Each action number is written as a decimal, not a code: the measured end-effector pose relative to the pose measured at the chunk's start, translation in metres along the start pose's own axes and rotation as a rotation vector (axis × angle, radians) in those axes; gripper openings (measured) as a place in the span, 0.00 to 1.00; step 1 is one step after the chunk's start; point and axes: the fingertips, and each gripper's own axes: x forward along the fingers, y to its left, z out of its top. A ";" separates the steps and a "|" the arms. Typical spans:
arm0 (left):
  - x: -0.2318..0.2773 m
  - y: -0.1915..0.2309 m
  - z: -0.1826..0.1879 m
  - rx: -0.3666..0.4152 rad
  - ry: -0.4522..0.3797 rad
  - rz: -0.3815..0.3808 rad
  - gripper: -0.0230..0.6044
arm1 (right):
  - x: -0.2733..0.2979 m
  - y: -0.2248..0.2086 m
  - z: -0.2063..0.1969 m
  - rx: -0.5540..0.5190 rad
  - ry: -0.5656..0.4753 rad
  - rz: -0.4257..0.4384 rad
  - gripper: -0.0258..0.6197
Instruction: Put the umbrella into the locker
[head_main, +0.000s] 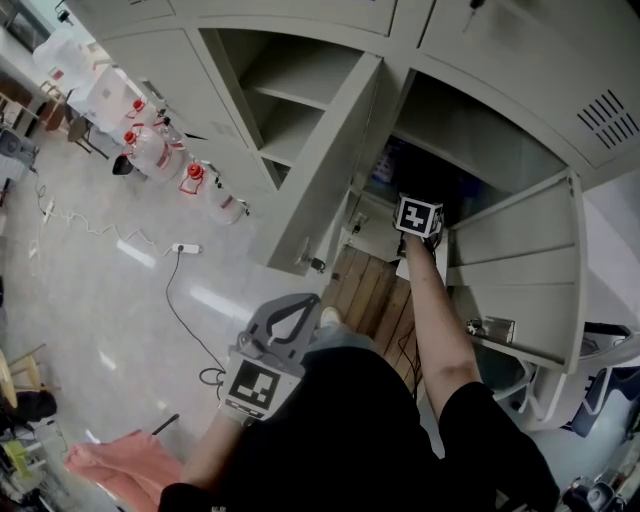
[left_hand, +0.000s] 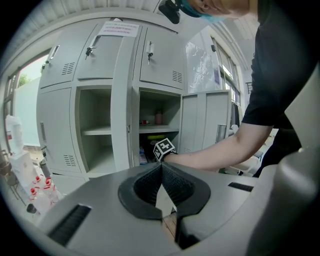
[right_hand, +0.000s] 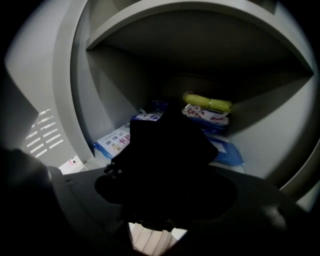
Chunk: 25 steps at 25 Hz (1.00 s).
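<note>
My right gripper's marker cube (head_main: 418, 218) sits at the mouth of the lower compartment of the grey locker (head_main: 500, 140), at the end of a bare forearm. Its jaws are hidden inside. In the right gripper view the black umbrella (right_hand: 167, 142) fills the space between the wide-standing jaws of my right gripper (right_hand: 165, 175), deep in the dark compartment (right_hand: 100, 85). The left gripper (head_main: 293, 312) hangs low in front of the person's body, away from the locker. Its ribbed pads meet at the tips (left_hand: 162, 166) with nothing between them.
Blue-and-white packets (right_hand: 117, 140) and a yellow-green bundle (right_hand: 207, 104) lie at the compartment's back. Its door (head_main: 515, 265) stands open at the right, a second open door (head_main: 330, 160) at the left. Red-capped water jugs (head_main: 150, 145), a power strip (head_main: 185, 248) and a wooden board (head_main: 370, 290) are on the floor.
</note>
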 end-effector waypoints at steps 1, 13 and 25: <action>0.000 -0.001 -0.001 0.001 0.002 -0.001 0.06 | 0.001 0.000 -0.002 0.006 -0.004 0.004 0.56; 0.003 -0.007 0.001 0.002 0.001 -0.014 0.06 | -0.051 0.001 -0.035 0.053 -0.059 0.043 0.49; 0.004 -0.014 -0.004 0.007 0.014 -0.024 0.06 | -0.071 0.011 -0.038 -0.045 -0.079 0.052 0.07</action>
